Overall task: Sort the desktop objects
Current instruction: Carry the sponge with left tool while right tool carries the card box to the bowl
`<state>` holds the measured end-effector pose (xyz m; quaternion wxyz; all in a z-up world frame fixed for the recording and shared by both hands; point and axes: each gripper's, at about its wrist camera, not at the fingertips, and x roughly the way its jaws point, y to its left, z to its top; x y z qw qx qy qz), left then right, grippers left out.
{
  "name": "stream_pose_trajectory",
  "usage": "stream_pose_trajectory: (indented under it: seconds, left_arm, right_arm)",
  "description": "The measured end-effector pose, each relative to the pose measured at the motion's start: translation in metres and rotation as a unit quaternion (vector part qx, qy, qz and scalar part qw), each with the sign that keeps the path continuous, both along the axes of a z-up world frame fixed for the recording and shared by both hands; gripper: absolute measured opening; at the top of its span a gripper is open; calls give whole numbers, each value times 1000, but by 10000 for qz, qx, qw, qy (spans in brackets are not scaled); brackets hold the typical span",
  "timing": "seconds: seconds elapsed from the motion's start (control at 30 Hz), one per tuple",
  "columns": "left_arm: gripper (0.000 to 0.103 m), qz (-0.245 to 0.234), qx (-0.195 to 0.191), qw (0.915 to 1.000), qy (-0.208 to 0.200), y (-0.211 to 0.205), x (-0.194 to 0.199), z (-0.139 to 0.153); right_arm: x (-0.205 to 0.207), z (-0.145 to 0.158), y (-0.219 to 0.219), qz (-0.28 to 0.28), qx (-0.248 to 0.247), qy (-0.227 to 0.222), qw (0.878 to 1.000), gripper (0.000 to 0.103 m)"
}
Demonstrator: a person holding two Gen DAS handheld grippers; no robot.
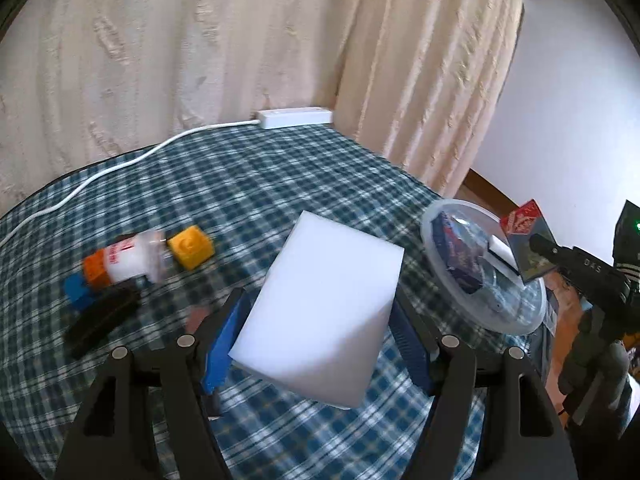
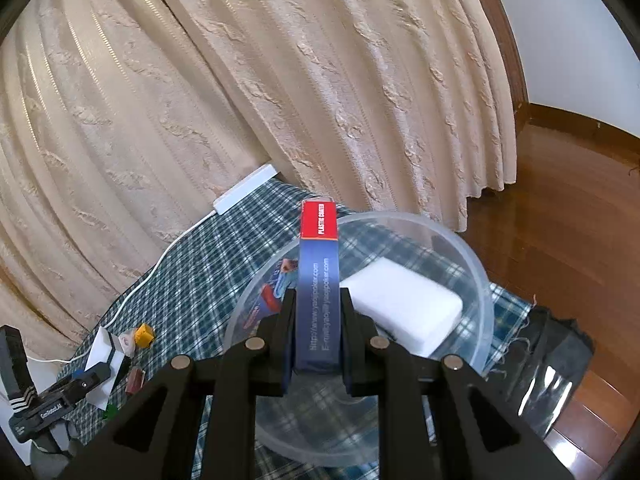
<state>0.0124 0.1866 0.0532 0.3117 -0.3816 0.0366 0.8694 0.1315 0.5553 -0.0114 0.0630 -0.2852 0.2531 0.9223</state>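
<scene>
Gripping a white sponge (image 1: 320, 320); card box (image 2: 318, 292) seemingly clamped.

The right gripper (image 2: 316, 336) clamps a card box (image 2: 318, 280) above the clear bowl (image 2: 480, 280) holding a white sponge (image 2: 404, 304).

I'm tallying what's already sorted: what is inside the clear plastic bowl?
Inside the clear bowl lie a white sponge block and a blue card box. The card box clamped in the right gripper hides part of the bowl's floor.

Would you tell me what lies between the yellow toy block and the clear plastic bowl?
In the left wrist view, the white foam sponge, held in the left gripper.
</scene>
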Motion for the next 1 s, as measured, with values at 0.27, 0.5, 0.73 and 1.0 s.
stream_pose_trajectory:
  seconds: [0.27, 0.5, 0.73, 1.0]
  left_arm:
    - [73, -352, -38, 9994, -42, 40, 1, -2]
    - [73, -571, -22, 9983, -62, 66, 1, 0]
    - [73, -807, 14, 9967, -53, 95, -4, 3]
    - [73, -1018, 21, 9946, -181, 128, -8, -6]
  right_arm:
    - [-12, -2, 22, -33, -129, -1, 9999, 20]
    - [-22, -9, 35, 7, -260, -101, 9996, 20]
    - [-29, -15, 41, 119, -441, -174, 9988, 21]
    - [-29, -11, 40, -69, -48, -256, 9996, 29]
